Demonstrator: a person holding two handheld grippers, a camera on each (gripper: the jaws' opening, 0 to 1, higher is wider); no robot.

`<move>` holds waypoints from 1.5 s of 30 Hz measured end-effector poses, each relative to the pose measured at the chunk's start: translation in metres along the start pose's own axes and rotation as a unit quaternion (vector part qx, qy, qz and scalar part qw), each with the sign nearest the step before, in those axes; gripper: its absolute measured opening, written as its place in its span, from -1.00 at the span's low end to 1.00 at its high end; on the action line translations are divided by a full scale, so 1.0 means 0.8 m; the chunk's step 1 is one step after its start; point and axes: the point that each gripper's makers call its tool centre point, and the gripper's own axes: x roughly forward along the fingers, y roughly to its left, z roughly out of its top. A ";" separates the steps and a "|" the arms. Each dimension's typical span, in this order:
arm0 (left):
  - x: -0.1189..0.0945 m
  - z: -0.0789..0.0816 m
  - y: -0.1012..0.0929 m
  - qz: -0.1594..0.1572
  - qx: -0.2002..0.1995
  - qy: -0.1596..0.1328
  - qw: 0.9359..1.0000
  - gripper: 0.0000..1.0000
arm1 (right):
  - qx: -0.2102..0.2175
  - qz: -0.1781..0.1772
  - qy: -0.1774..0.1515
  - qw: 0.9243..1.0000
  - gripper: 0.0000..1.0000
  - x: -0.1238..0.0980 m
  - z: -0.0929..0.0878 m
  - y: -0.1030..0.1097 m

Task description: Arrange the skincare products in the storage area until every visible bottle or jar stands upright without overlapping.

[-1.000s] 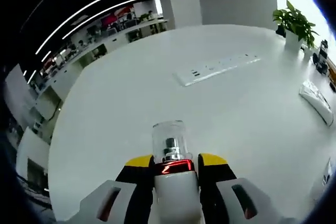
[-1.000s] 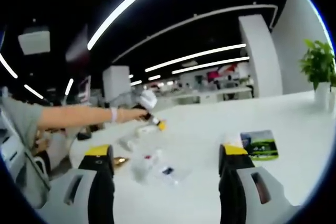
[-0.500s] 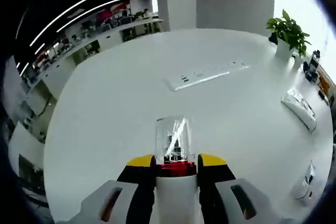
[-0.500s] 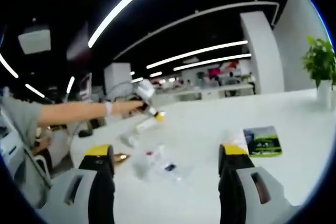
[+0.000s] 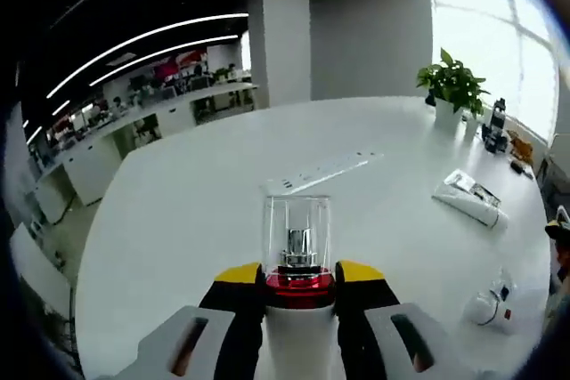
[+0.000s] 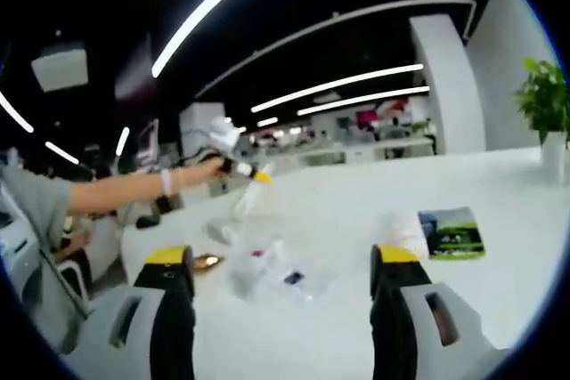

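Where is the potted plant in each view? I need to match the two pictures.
Left gripper view: the potted plant is at the upper right, on the far side of the white table, up and right of the held bottle.
Right gripper view: the potted plant is at the right edge, on the same table.
Shared landmark: the white pillar, left of the plant in both.

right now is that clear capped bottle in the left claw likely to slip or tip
Probably steady while held: the left claw is shut on the bottle near its red band. The smooth clear cap looks slippery, and the tall, narrow shape may tip once set down.
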 end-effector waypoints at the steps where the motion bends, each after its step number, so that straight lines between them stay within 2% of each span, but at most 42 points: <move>1: -0.003 0.001 -0.001 -0.001 -0.001 -0.006 1.000 -0.40 | -0.001 0.001 0.001 1.000 0.59 0.000 -0.001 0.002; 3: -0.011 0.001 -0.005 -0.001 0.001 -0.024 1.000 -0.40 | -0.001 0.003 0.001 1.000 0.59 0.000 -0.001 0.005; 5: -0.011 0.010 0.000 -0.005 0.007 -0.046 0.999 -0.40 | -0.002 0.005 0.000 1.000 0.59 0.000 0.000 0.007; 7: -0.018 0.006 -0.005 -0.005 0.010 -0.057 0.998 -0.40 | -0.003 0.005 0.000 1.000 0.59 -0.001 0.000 0.007; 10: -0.029 0.003 -0.010 -0.001 0.015 -0.095 0.995 -0.40 | -0.003 0.005 0.000 1.000 0.59 -0.002 0.000 0.008; 11: -0.030 0.003 -0.010 -0.001 0.015 -0.100 0.995 -0.40 | -0.003 0.005 0.000 1.000 0.59 -0.002 0.000 0.009; 12: -0.036 0.003 -0.009 0.003 0.010 -0.122 0.992 -0.40 | -0.003 0.005 -0.001 1.000 0.59 -0.002 0.000 0.009; 16: -0.052 -0.001 -0.006 0.006 0.005 -0.170 0.985 -0.40 | -0.004 0.006 -0.002 1.000 0.59 -0.004 0.000 0.011; 21: -0.071 -0.011 -0.002 0.003 -0.007 -0.206 0.979 -0.39 | -0.003 0.005 -0.002 1.000 0.59 -0.003 -0.001 0.011; 26: -0.078 -0.014 -0.001 0.006 -0.006 -0.233 0.973 -0.39 | -0.003 0.008 0.001 1.000 0.59 -0.001 -0.002 0.015; 30: -0.081 -0.015 0.002 0.012 -0.018 -0.264 0.964 -0.38 | -0.004 0.009 -0.001 1.000 0.59 0.000 -0.001 0.017; 33: -0.080 -0.015 0.001 0.014 -0.012 -0.283 0.959 -0.38 | -0.004 0.008 0.000 1.000 0.59 0.000 -0.001 0.014; 39: -0.072 -0.019 -0.003 0.022 0.017 -0.281 0.959 -0.29 | -0.007 0.006 -0.005 1.000 0.59 0.000 0.004 0.012; 45: -0.054 -0.031 0.003 0.019 -0.004 -0.273 0.962 -0.26 | -0.008 0.036 -0.021 0.999 0.59 0.018 0.016 0.039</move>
